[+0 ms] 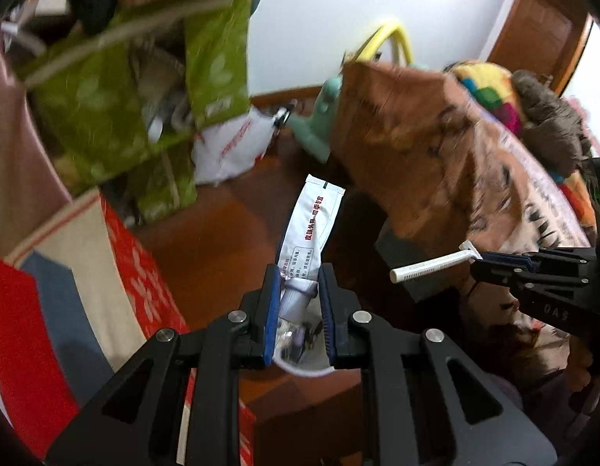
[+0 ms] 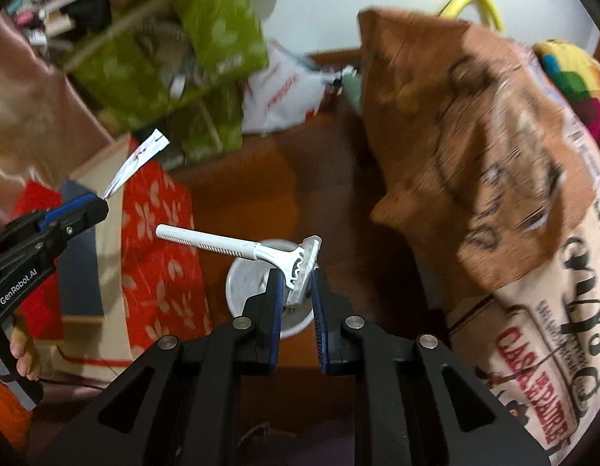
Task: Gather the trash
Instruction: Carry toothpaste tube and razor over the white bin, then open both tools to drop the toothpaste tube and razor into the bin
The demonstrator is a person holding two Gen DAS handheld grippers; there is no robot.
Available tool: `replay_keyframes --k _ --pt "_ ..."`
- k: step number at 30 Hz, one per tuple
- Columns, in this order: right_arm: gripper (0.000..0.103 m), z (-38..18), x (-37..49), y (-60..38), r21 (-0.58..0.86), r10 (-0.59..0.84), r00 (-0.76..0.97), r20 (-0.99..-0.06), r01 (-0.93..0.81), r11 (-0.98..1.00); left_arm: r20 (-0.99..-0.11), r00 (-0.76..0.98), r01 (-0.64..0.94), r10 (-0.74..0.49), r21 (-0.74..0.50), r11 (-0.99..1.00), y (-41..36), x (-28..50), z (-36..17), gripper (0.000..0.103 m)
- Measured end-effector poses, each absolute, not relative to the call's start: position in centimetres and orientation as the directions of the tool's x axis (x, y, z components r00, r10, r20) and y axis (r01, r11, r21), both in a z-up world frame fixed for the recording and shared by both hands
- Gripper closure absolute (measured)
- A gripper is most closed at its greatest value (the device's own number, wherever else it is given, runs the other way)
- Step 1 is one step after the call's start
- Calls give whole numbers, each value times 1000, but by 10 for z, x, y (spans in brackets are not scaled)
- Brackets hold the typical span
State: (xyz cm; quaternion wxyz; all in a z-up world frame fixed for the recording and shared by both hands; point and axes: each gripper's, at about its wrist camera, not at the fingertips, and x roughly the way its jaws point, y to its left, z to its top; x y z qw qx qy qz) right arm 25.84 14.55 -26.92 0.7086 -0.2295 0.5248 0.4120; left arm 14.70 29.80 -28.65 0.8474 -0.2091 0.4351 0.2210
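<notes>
My left gripper (image 1: 299, 285) is shut on the capped end of a flattened white tube (image 1: 311, 225) with red lettering, which sticks up and away from the jaws. In the right wrist view the same tube (image 2: 138, 159) shows edge-on above the left gripper (image 2: 102, 204). My right gripper (image 2: 296, 283) is shut on the head of a white disposable razor (image 2: 238, 248), whose handle points left. From the left wrist view the razor (image 1: 432, 266) juts out of the right gripper (image 1: 478, 262). A white cup (image 2: 241, 283) with scraps inside stands on the floor under both grippers; its rim (image 1: 300, 371) shows below my left jaws.
A red floral bag (image 2: 156, 256) stands left of the cup. A brown printed sack (image 2: 475, 147) fills the right side. Green patterned bags (image 1: 117, 116) and a white plastic bag (image 1: 230, 147) lie farther back on the brown wooden floor (image 1: 222, 240). A person's fingers (image 2: 22, 353) hold the left gripper's handle.
</notes>
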Motion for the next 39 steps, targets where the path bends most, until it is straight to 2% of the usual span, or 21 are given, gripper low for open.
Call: replay_keyframes --k 11,15,18,20,28,30,31,32,39 --pt "89 -337 259 177 57 182 51 -982 -838 543 -903 404 -590 144 -137 796 291 146 -354 84" --pt "89 -351 262 189 97 160 -12 -987 -841 532 -914 386 -589 126 -140 796 292 151 -366 84" --pt "74 -355 268 193 170 163 -94 -982 -817 551 -919 378 -585 109 -146 797 292 157 -373 84" --pt "57 -352 271 186 222 201 -129 -971 -797 562 -922 374 -582 95 -154 799 290 162 -377 84" --pt "56 -334 284 165 178 226 -50 -973 -787 590 -934 356 -551 33 -181 814 283 188 -388 83" --pt "56 -327 286 158 168 236 -28 -971 -785 596 -940 339 -555 21 -182 812 283 194 -392 71" --pt "56 -323 285 155 159 239 -15 -971 -787 596 -946 323 -564 27 -170 808 284 196 -394 52" --pt "56 -321 286 154 151 241 -5 -971 -789 595 -949 315 -575 35 -162 802 284 198 -396 48" --pt "56 -280 271 135 90 294 106 -950 -807 583 -935 343 -548 85 -126 827 273 191 -363 48"
